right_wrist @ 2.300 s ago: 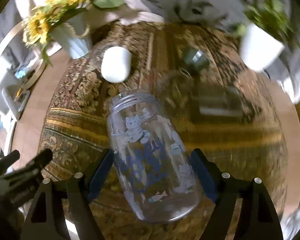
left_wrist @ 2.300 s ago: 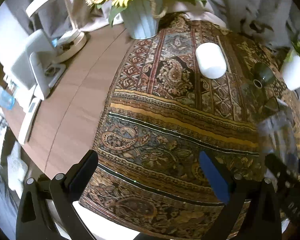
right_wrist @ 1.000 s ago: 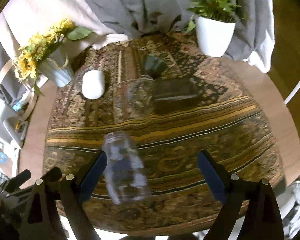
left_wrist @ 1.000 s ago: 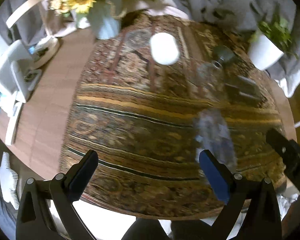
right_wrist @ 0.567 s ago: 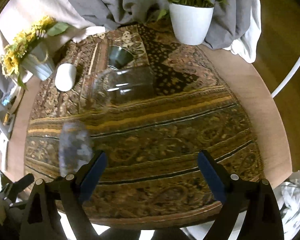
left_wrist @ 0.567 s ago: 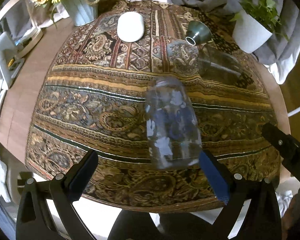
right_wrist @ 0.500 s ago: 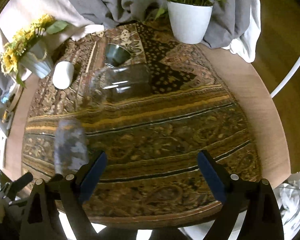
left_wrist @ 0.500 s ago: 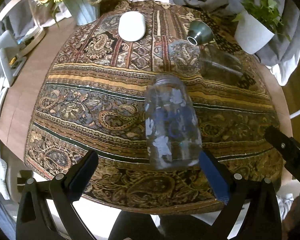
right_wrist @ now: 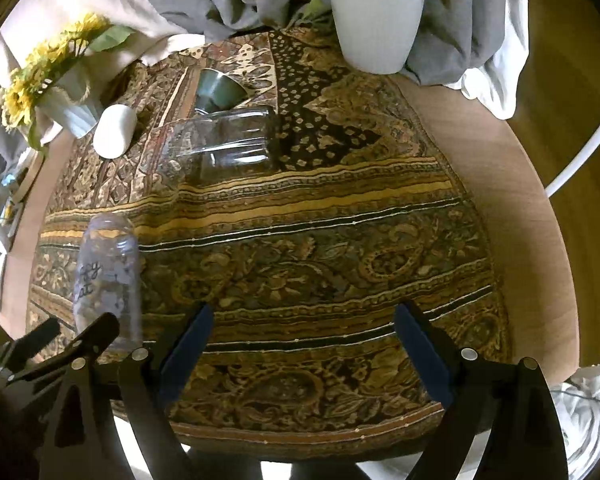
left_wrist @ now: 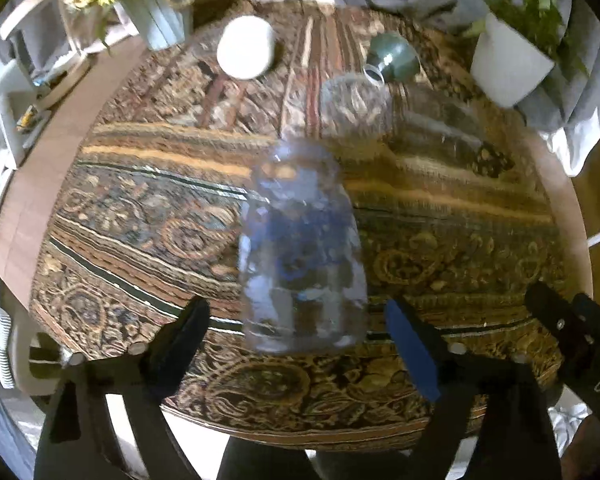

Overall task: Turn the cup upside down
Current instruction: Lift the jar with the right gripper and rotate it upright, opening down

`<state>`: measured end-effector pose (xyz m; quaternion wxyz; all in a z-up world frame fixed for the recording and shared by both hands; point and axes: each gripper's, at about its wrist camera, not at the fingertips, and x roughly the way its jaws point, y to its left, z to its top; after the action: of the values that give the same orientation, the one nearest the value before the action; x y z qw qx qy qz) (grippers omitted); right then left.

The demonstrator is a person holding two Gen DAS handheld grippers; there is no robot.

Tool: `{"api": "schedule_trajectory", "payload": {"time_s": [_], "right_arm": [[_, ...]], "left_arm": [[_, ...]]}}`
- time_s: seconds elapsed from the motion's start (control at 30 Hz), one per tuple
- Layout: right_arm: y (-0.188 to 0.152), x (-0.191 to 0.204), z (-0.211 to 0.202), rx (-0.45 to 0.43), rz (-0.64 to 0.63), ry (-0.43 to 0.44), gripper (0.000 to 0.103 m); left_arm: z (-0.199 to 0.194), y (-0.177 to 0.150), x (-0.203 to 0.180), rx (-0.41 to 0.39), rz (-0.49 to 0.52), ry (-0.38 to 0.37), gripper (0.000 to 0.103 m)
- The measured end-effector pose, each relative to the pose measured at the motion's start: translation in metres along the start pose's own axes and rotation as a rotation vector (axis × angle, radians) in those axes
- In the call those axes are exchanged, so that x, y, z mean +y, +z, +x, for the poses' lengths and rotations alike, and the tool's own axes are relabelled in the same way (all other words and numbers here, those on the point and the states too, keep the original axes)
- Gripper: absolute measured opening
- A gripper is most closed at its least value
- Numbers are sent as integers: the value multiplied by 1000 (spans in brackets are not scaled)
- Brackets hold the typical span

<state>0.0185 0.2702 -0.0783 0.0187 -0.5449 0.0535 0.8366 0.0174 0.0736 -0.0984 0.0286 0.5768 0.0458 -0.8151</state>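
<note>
Both claws, left and right, gape apart holding nothing, while the cup stands free on the worktop apparently mouth-down between the left fingers, so the flip looks done.

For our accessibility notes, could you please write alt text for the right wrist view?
The open right gripper hovers over a patterned tablecloth, holding nothing. A clear printed cup stands at far left near the left gripper; a white planter sits behind.
</note>
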Motion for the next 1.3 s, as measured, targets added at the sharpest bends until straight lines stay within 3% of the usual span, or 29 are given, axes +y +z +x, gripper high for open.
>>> {"api": "schedule_trajectory", "payload": {"time_s": [0.17,0.47,0.7,0.93,1.3], "right_arm": [[0,-7,6,4,-4,-8,92],[0,-8,9,18,-13,2,92],[6,1,-2,-17,-33,28,92],[12,5,-9,-39,-12,46,91],[37,18,-23,-103,-16,49,91]], "left_arm": [[12,-4,-10,8,28,38,72],[10,-2,-6,-17,18,33,71],[-17,4,-4,-98,26,40,71],[-30,16,-4,-150,44,37,71],[-34,46,3,-165,44,1,71]]}}
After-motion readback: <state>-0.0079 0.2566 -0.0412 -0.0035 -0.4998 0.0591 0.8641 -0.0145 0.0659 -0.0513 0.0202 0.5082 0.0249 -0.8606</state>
